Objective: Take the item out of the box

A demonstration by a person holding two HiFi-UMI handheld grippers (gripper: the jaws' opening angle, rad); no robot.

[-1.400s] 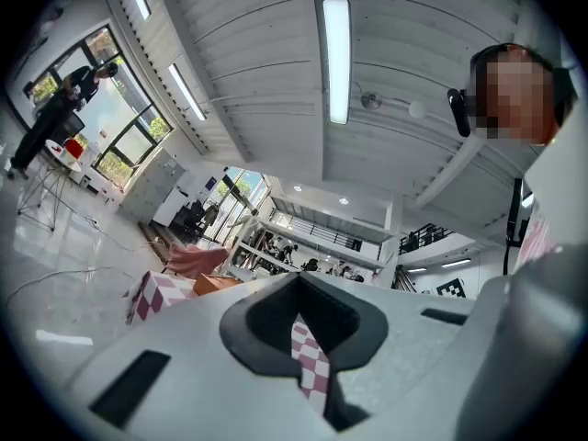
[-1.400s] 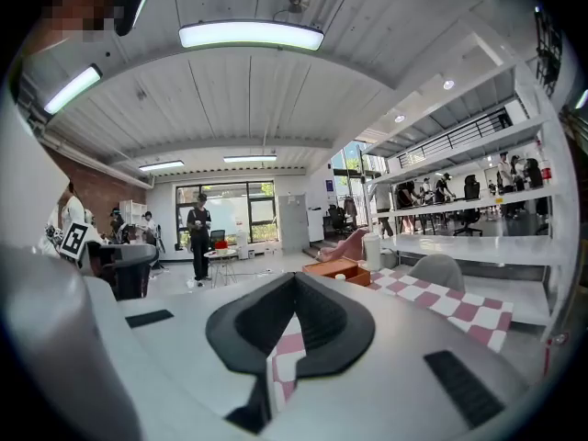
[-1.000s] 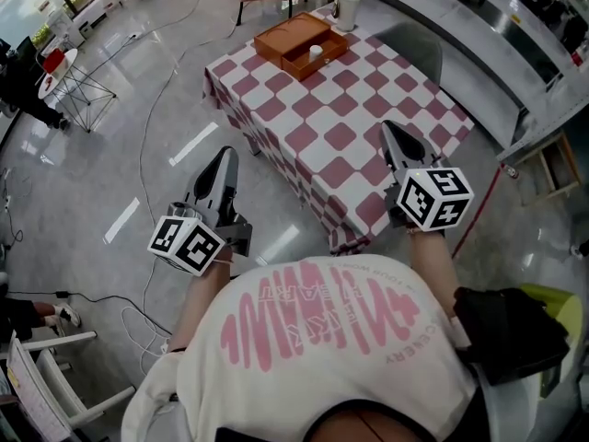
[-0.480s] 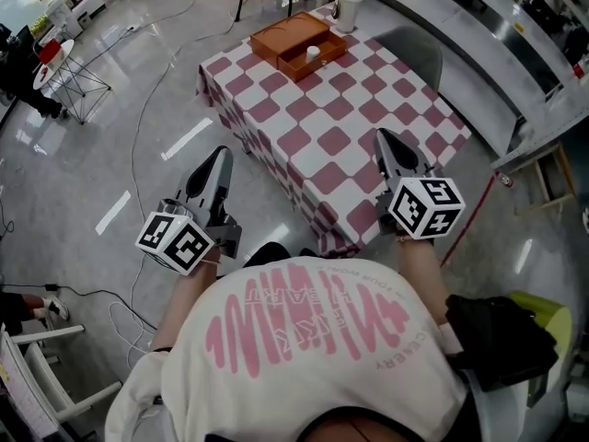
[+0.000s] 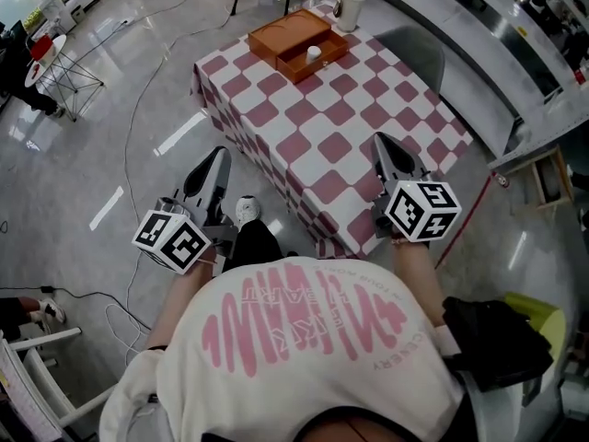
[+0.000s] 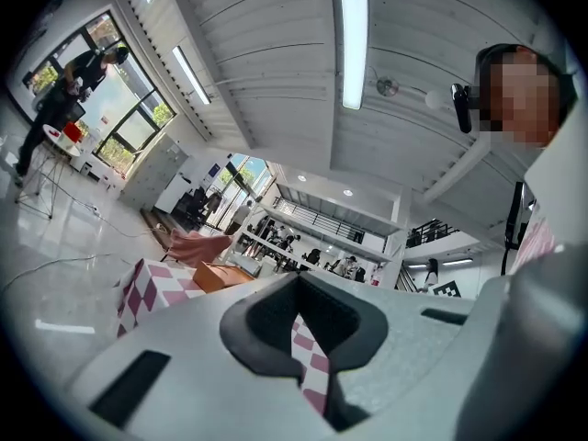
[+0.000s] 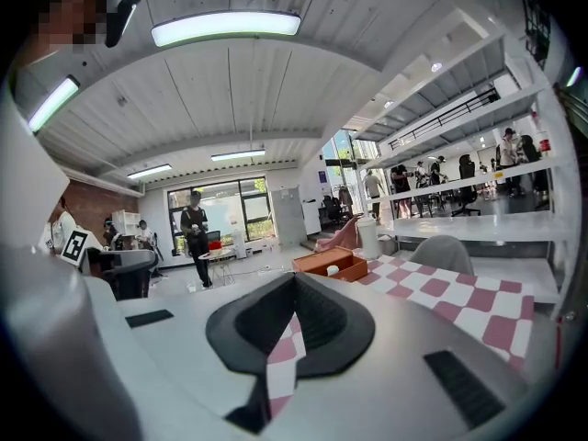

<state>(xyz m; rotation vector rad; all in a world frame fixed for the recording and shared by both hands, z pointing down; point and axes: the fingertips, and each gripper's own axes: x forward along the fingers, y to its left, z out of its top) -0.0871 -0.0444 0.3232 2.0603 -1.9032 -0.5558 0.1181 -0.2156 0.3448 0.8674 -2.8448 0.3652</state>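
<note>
Hovering at checked table point(image 5: 342, 109) | left gripper point(image 5: 219, 156); right gripper point(image 5: 383, 143): both pressed together, empty | white item point(image 5: 315, 52) sat inside box point(image 5: 276, 37)

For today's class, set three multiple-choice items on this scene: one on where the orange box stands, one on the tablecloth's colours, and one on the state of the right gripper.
1. Where on the checked tablecloth does the orange box stand?
A. Near the far end, away from the person
B. At the near edge, beside the grippers
C. In the very middle

2. Which colours does the cloth show?
A. Blue and yellow
B. Red and white
C. Plain green

3. How do the jaws of the right gripper stand?
A. Together, with nothing between them
B. Wide apart
C. Closed on a spoon

Answers:
1 A: in the head view the box sits at the top of the cloth, far from both grippers.
2 B: the squares alternate red and white.
3 A: in the right gripper view the jaws meet, and only a thin strip of cloth shows through.
</note>
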